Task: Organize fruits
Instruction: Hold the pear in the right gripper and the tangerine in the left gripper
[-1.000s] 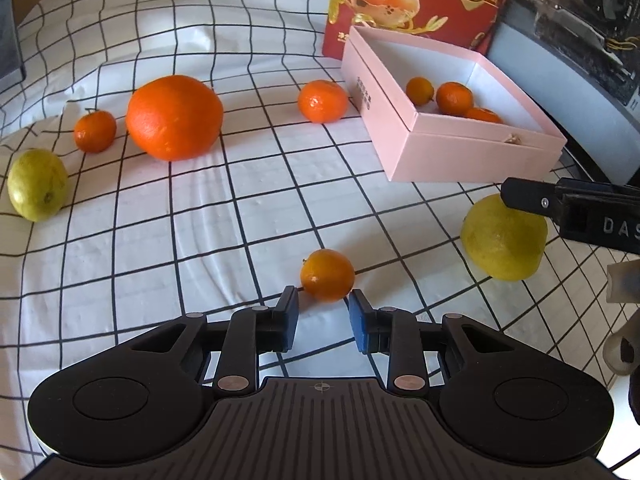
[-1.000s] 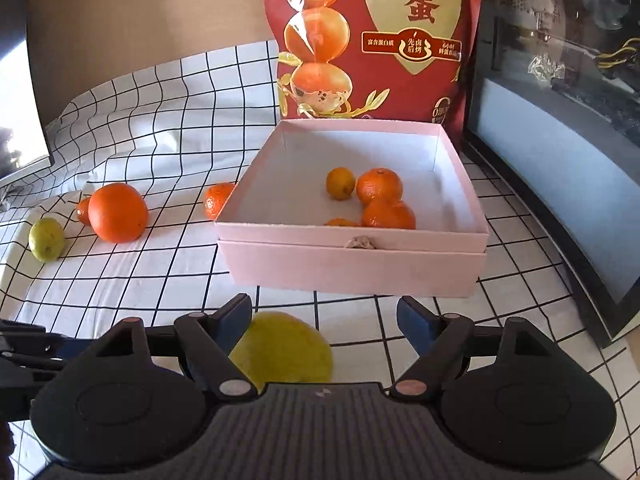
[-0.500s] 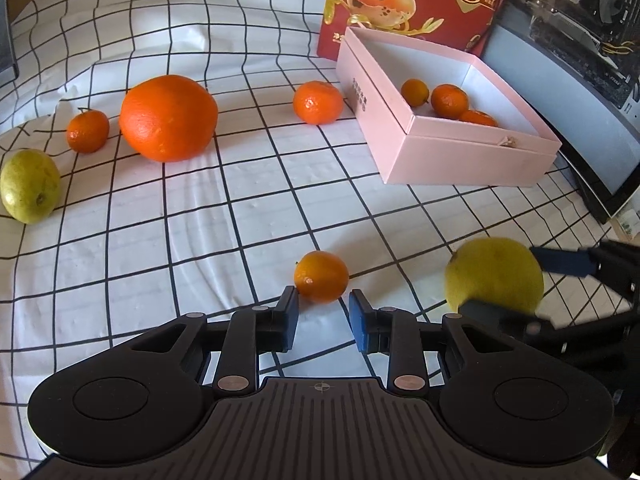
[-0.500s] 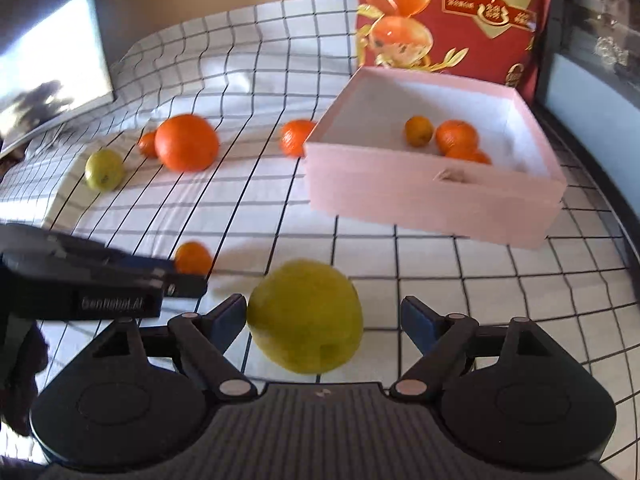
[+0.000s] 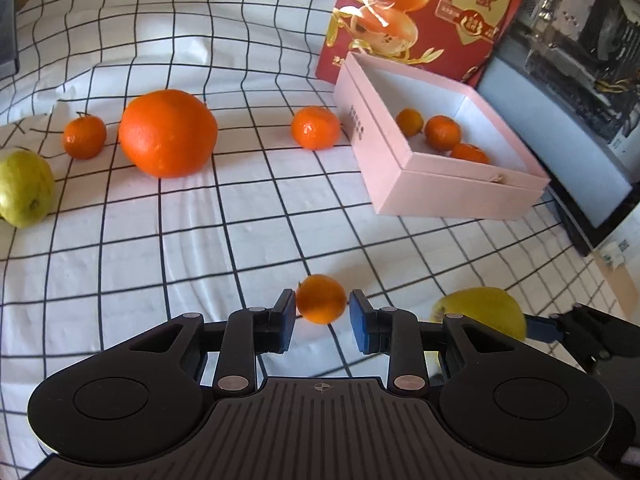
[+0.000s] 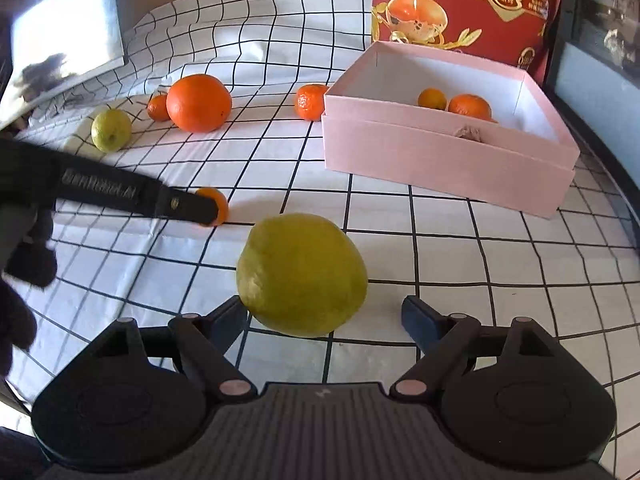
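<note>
A small orange (image 5: 321, 299) lies on the checked cloth between the blue pads of my left gripper (image 5: 322, 320). The pads touch its sides, and the jaws are opening slightly. In the right wrist view a left finger (image 6: 188, 204) covers part of that orange (image 6: 222, 206). A big yellow-green fruit (image 6: 300, 276) rests on the cloth inside my right gripper (image 6: 322, 308), whose jaws are opening. Its left finger is at the fruit's edge and its right pad stands apart from it. The pink box (image 5: 452, 196) holds three small oranges (image 5: 442, 132).
On the cloth behind lie a large orange (image 5: 168, 132), two mandarins (image 5: 316, 127) (image 5: 84, 136) and a second yellow-green fruit (image 5: 24, 188). A red printed bag (image 5: 420, 12) stands behind the box. A dark glass-fronted case (image 5: 560, 120) borders the right side.
My left gripper has moved forward until the small orange sits between its pads. My right gripper has come down and turned, so the yellow-green fruit now lies between its wider fingers.
</note>
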Demonstrator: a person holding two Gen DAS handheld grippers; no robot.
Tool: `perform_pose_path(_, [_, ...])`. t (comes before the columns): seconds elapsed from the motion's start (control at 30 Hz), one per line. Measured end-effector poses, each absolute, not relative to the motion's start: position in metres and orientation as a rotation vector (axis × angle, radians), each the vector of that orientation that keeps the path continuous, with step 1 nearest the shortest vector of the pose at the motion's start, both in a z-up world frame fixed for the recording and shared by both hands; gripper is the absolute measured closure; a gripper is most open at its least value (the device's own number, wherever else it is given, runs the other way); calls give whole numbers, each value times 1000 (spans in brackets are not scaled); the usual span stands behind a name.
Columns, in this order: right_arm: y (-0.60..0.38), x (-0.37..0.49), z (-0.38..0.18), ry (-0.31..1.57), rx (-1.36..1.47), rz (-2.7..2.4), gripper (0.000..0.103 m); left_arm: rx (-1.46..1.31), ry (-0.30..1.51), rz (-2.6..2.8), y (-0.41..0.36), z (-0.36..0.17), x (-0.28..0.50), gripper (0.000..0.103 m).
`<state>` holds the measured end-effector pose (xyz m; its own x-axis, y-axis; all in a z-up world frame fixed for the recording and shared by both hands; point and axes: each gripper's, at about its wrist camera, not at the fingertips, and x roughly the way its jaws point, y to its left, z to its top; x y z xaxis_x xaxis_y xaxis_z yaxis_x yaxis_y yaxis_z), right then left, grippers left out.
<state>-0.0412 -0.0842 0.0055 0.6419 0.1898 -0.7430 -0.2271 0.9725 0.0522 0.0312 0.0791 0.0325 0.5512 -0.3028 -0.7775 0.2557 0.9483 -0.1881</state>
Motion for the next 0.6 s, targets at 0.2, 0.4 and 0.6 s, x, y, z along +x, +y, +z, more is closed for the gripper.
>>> perform_pose_path(0.2, [-79,-46,2,826,-97,228,12,-31,974,-327,77,25,40,68])
perform_pose_path(0.4, [-80,-46,-1,829,-88,218,2,-60,971,-330,79,24,41,69])
perform_pose_path(0.6, [-79,-47,-2,833,-84,208,0,-60,988,-329,81,27,35,69])
